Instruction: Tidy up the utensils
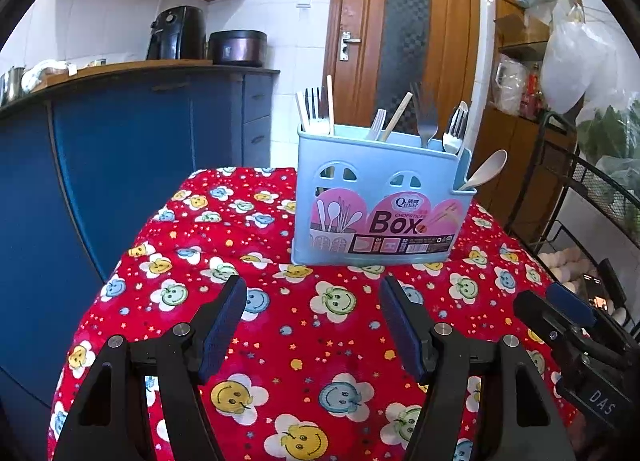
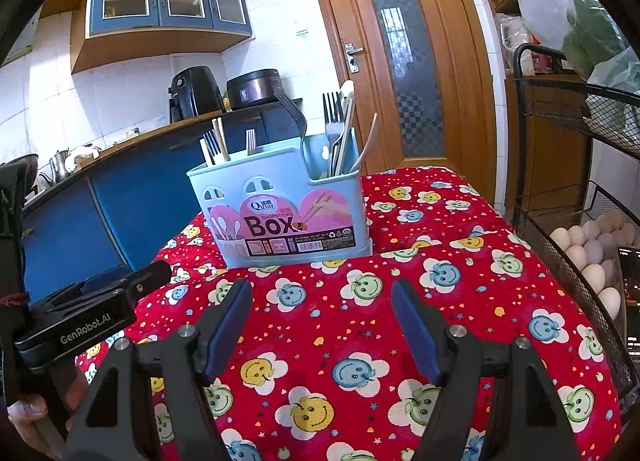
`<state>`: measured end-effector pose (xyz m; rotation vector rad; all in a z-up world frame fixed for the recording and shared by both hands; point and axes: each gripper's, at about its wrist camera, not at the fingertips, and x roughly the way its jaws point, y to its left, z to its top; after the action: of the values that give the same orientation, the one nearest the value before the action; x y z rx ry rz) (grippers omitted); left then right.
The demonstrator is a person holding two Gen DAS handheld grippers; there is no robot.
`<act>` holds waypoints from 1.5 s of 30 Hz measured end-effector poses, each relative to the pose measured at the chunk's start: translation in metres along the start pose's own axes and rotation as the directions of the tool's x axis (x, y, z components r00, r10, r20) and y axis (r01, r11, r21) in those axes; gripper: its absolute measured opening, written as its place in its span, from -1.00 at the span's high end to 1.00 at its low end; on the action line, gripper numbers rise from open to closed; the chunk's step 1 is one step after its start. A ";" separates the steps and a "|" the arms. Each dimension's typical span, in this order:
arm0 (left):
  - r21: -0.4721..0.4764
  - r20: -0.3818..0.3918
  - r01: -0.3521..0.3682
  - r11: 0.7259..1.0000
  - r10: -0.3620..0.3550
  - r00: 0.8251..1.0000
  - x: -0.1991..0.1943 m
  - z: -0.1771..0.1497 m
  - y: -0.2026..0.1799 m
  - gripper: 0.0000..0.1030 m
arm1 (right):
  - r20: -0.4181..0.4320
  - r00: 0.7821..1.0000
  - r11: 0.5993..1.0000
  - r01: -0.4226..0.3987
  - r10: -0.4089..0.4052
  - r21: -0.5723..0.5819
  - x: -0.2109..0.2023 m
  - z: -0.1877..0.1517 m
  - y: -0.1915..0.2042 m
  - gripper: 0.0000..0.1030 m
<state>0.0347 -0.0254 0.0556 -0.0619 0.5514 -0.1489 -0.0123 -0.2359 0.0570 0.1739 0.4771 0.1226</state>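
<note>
Both grippers hover low over the red smiley-face tablecloth (image 1: 320, 325), well short of the blue utensil box (image 1: 380, 197), which stands upright near the far edge of the cloth. From where I stand, the left gripper (image 1: 313, 325) has its jaws spread wide and nothing between them; the right gripper (image 2: 322, 325) is just as wide open and just as empty.

As for progress, the job looks nearly or fully done. No loose cutlery shows on the cloth in front of the box in either view, and everything I can see is already standing inside it.

Reading the box from its left end to its right in the left wrist view: a dark fork (image 1: 313, 107) with a pale chopstick (image 1: 330, 105) beside it at the left end, then a white fork (image 1: 377, 124) and a slanted wooden chopstick (image 1: 397, 117) nearer the middle, a tall metal fork (image 1: 426, 117) right of those, a shiny fork (image 1: 456, 129) at the right end, and a cream spoon (image 1: 486, 173) in the small side pocket on the box's right wall.

Most pieces stand close to upright, handles down and heads up. The slanted chopstick and the spoon tilt toward the right, the spoon's bowl hanging out past the box's right wall. I judge that only tidying those leaning pieces could remain, if anything.
</note>
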 end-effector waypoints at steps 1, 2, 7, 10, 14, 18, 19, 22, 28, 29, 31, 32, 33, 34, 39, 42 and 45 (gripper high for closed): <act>0.000 0.000 -0.001 1.000 0.001 1.000 0.000 0.000 0.000 -0.36 | -0.001 1.000 1.000 0.000 0.000 0.000 0.000 0.000 0.000 -0.44; 0.001 0.001 -0.002 1.000 0.002 1.000 0.000 0.000 0.000 -0.36 | -0.002 1.000 1.000 0.000 0.000 0.001 0.000 0.000 0.000 -0.44; -0.005 -0.001 -0.002 1.000 0.002 1.000 0.000 0.000 0.001 -0.36 | -0.002 1.000 1.000 0.000 0.000 -0.001 0.001 0.000 0.000 -0.44; -0.006 0.001 -0.002 1.000 0.002 1.000 -0.001 0.001 0.002 -0.36 | -0.003 1.000 1.000 -0.001 0.001 -0.001 0.001 -0.001 0.000 -0.44; -0.005 0.003 -0.003 1.000 0.003 1.000 -0.001 0.001 0.003 -0.36 | -0.003 1.000 1.000 0.000 0.000 -0.001 0.001 -0.001 0.000 -0.44; -0.005 0.003 -0.002 1.000 0.002 1.000 -0.002 0.001 0.003 -0.36 | -0.004 1.000 1.000 -0.001 0.001 -0.001 0.001 -0.001 0.000 -0.44; -0.005 0.003 -0.003 1.000 0.003 1.000 -0.002 0.001 0.003 -0.36 | -0.003 1.000 1.000 0.000 0.000 -0.002 0.001 -0.001 0.000 -0.44; -0.005 0.003 -0.002 1.000 0.002 1.000 -0.002 0.001 0.003 -0.36 | -0.003 1.000 1.000 -0.001 0.001 -0.002 0.001 -0.001 0.000 -0.44; -0.006 0.003 -0.002 1.000 0.002 1.000 -0.002 0.001 0.003 -0.36 | -0.003 1.000 1.000 -0.001 0.001 -0.003 0.001 -0.001 0.000 -0.44; -0.005 0.003 -0.002 1.000 0.003 1.000 -0.002 0.001 0.003 -0.36 | -0.004 1.000 1.000 0.000 0.000 -0.003 0.001 -0.001 0.000 -0.44; -0.005 0.004 -0.002 1.000 0.002 1.000 -0.002 0.001 0.003 -0.36 | -0.005 1.000 1.000 -0.001 0.001 -0.002 0.001 -0.001 0.000 -0.44; -0.004 0.004 -0.001 1.000 0.001 1.000 -0.002 0.001 0.002 -0.36 | -0.005 1.000 1.000 -0.001 0.001 -0.002 0.001 -0.001 0.000 -0.44; -0.004 0.004 -0.001 1.000 0.001 1.000 -0.002 0.001 0.002 -0.36 | -0.003 1.000 1.000 0.000 0.000 -0.002 0.001 -0.001 0.000 -0.44; -0.004 0.005 -0.001 1.000 0.001 1.000 -0.002 0.002 0.002 -0.36 | -0.003 1.000 1.000 0.000 0.000 -0.002 0.001 -0.001 0.000 -0.44; -0.006 0.002 0.001 1.000 -0.001 1.000 -0.002 0.002 0.002 -0.36 | -0.004 1.000 1.000 0.000 0.000 -0.002 0.001 -0.001 0.000 -0.44; -0.005 0.004 0.000 1.000 0.000 1.000 -0.002 0.002 0.002 -0.36 | -0.004 1.000 1.000 0.000 0.000 -0.002 0.001 -0.001 0.000 -0.44; -0.005 0.003 0.000 1.000 0.000 1.000 -0.002 0.002 0.002 -0.36 | -0.004 1.000 1.000 0.000 0.000 -0.001 0.001 -0.001 0.000 -0.44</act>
<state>0.0342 -0.0232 0.0579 -0.0670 0.5487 -0.1476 -0.0120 -0.2355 0.0559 0.1727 0.4809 0.1235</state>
